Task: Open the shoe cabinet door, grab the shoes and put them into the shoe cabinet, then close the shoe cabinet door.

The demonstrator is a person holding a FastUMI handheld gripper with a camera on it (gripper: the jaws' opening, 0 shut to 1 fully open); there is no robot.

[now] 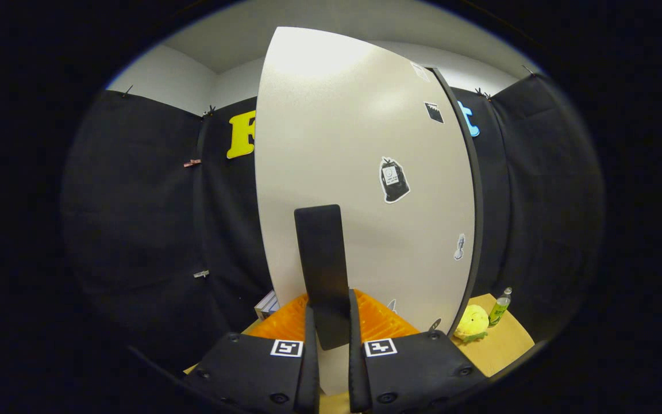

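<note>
Gripper (329, 345) fingers closed onto the dark flat handle (323, 264) of the shoe cabinet door (360, 172), one finger on each side of it, both pressing. Door is a pale panel with a dark edge, standing upright just ahead of the fingers and carrying several small stickers (394, 180). Orange ribbed surface (380, 322) lies low behind the fingers. Beyond the door's dark edge, a wooden table (497, 345) holds a yellow plush toy (472, 323) and, just beside it, a green bottle (500, 307).
</note>
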